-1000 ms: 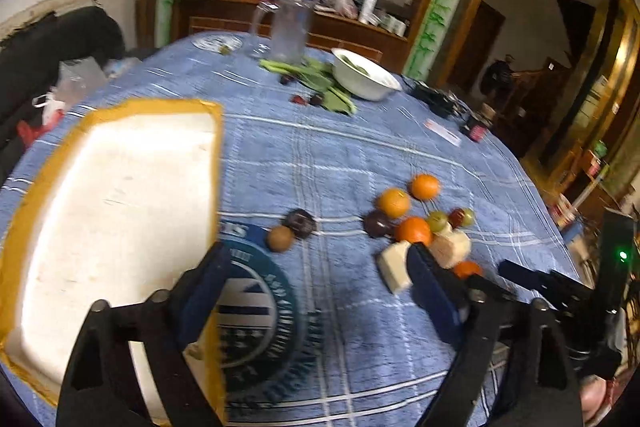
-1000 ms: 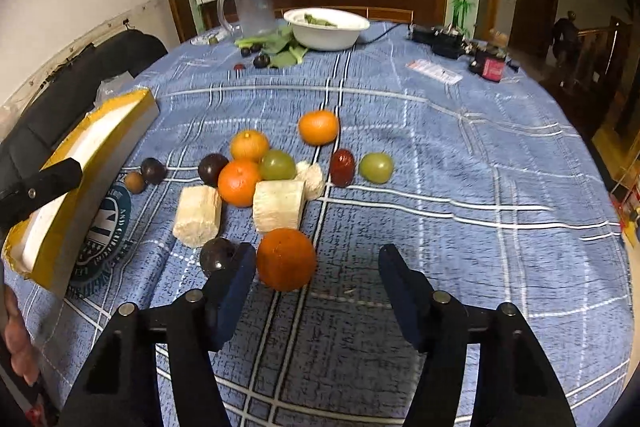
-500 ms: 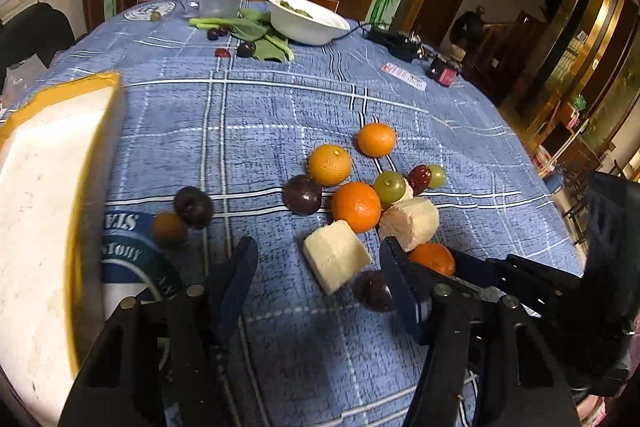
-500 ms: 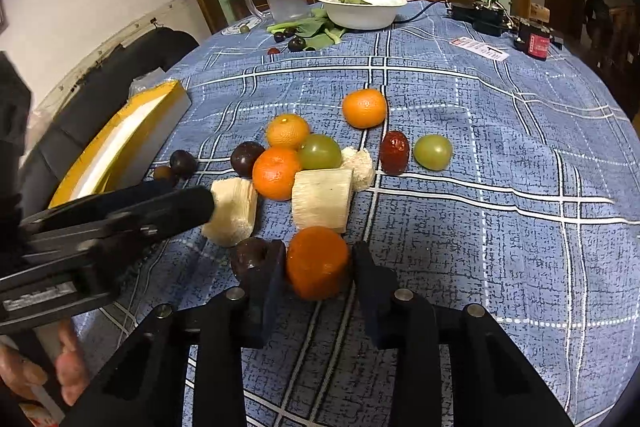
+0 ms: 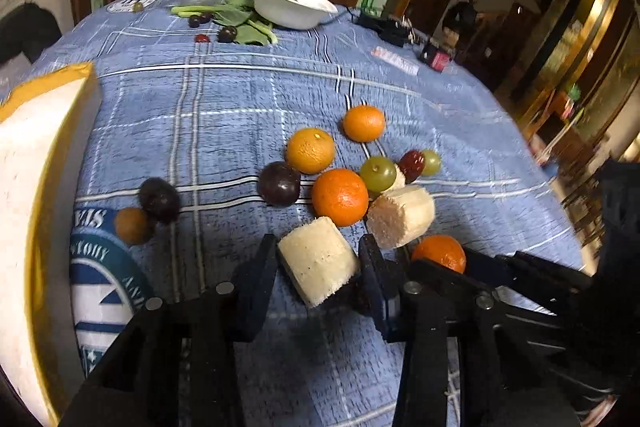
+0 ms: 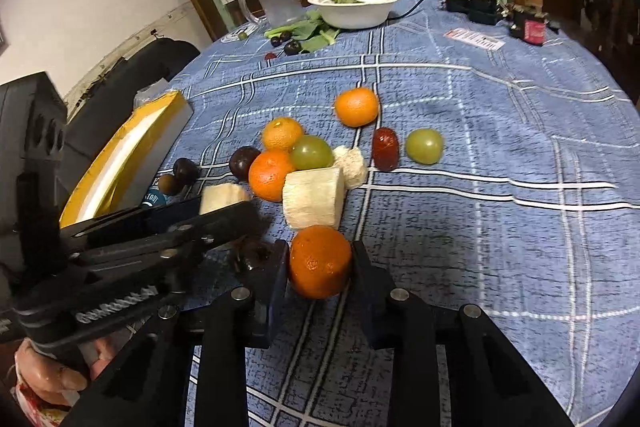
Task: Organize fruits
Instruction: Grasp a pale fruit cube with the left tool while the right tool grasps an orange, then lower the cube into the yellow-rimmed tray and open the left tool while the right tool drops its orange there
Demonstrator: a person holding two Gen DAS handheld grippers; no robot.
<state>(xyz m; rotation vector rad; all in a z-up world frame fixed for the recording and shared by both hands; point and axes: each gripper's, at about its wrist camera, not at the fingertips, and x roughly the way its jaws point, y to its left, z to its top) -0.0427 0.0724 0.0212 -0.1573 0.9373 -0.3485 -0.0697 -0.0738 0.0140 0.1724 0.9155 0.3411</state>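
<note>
Gripping the orange [image 6: 319, 261] at its widest, the right claw [image 6: 320, 267] has closed on it at 6 o'clock; firm, slightly slippery, I judge. Left claw [image 5: 318, 267] brackets a pale, likely crumbly chunk [image 5: 318, 261], nearly shut. Yellow-rimmed tray [image 5: 24, 131] at 9 o'clock looks empty; white bowl [image 6: 352, 9] holds greens.

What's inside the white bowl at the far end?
Green leaves show above the rim of the white bowl; its wall hides anything deeper. More greens lie on the cloth beside it.

Tablecloth [image 6: 500, 155]: blue, white-and-dark plaid. Oranges [image 6: 319, 261]: orange. Grapes [image 6: 424, 145]: green. Plums [image 5: 279, 183]: dark purple. Tray [image 5: 24, 163]: white, yellow-rimmed. Bowl [image 6: 354, 7]: white.
</note>
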